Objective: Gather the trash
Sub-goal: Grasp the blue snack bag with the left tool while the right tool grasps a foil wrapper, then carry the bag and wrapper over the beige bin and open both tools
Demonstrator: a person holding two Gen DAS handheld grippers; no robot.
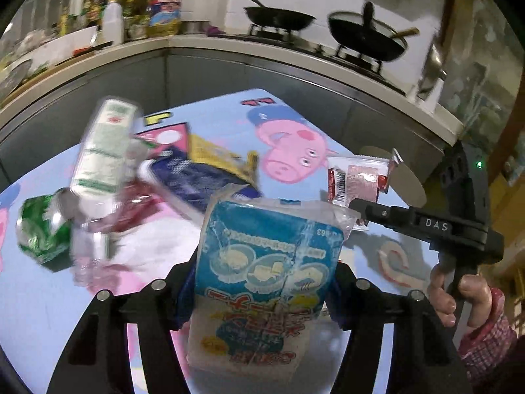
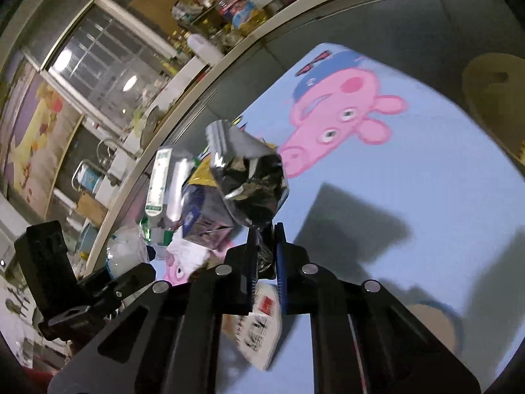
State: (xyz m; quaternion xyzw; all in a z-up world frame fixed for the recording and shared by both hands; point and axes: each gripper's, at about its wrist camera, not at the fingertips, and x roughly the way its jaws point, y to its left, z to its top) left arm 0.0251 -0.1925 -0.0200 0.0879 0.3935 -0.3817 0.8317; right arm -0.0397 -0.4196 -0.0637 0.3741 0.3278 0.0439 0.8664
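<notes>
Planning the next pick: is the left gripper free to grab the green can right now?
Probably not: the left gripper is already clamped on a blue packet. The green can lies unobstructed on the table, off to the side.

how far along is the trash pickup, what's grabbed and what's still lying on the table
Nothing visibly binned yet; no bin is in view. In hand: the left gripper clamps a blue snack packet, and the right gripper pinches a crumpled silver wrapper. Left on the blue cartoon tablecloth: a crushed green can, a clear plastic bottle, a dark blue bag.
</notes>
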